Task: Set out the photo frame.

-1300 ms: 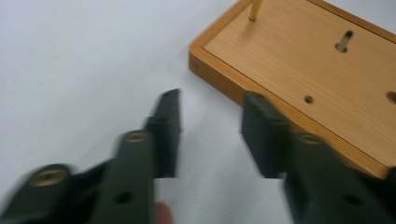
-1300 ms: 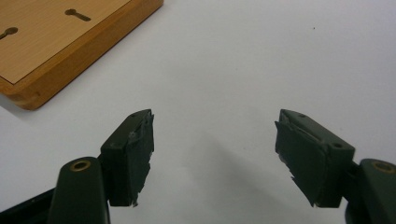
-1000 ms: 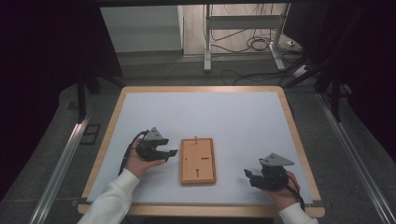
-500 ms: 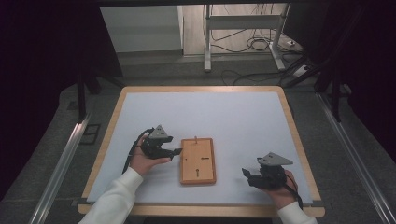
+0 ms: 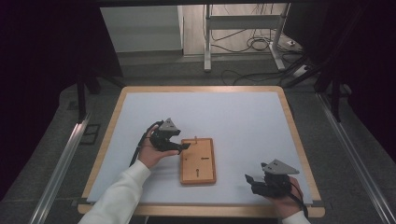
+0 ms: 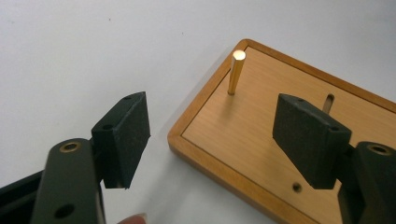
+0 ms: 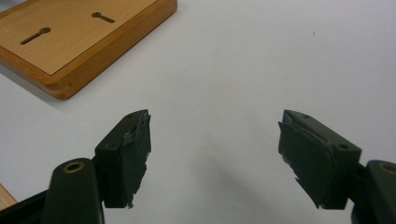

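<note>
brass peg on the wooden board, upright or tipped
Upright: the slim brass peg stands straight out of the flat rectangular wooden board, ahead of the open left gripper.

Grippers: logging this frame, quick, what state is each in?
Left gripper: open, jaws just opening, holding nothing, over wooden board.
Right gripper: open, holding nothing.

Dim surroundings, bright table, glare on peg [image 6: 239, 55]

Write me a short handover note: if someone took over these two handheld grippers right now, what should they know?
Left gripper: jaws have just been opening, nothing between them, at the wooden board's near-left corner.
Right gripper: jaws open and empty, over the bare mat, apart from the board.
Board lies flat mid-mat; a brass pin stands upright in it near one corner.
Done: pin seated, it seems. Left: unclear; slots and a small hole remain empty.
</note>
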`<state>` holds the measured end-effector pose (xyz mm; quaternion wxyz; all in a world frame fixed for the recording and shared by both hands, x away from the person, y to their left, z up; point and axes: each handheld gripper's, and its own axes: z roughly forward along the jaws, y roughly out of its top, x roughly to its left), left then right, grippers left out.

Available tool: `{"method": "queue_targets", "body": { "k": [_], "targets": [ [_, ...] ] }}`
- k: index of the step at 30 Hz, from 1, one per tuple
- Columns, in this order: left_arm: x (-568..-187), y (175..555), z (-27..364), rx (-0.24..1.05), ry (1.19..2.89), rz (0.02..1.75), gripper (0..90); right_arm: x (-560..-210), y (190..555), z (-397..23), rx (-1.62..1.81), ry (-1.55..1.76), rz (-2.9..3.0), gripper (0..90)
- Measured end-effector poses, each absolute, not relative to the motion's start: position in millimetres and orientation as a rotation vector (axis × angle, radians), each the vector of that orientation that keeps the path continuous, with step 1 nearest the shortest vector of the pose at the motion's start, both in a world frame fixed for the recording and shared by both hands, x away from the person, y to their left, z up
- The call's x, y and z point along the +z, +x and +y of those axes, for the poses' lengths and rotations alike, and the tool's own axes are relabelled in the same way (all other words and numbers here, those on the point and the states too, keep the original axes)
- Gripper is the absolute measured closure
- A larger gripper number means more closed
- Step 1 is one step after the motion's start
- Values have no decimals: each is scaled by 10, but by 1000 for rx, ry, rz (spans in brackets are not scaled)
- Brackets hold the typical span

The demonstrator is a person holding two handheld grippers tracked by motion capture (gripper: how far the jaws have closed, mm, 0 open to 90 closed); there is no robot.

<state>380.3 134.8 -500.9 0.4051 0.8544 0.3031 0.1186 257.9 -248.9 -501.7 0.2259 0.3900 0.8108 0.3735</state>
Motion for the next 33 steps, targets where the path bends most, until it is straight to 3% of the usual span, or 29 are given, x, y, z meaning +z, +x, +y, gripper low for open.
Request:
{"method": "queue_targets", "body": {
  "k": [20, 33],
  "targets": [
    [-5066, 3963, 1011, 244, 2183, 695, 360, -5037, 2662, -2393, 1044, 1059, 2279, 244],
    [-5146, 4024, 886, 242, 2201, 728, 662, -5037, 2685, -2372, 1050, 1049, 2284, 243]
  ]
}}
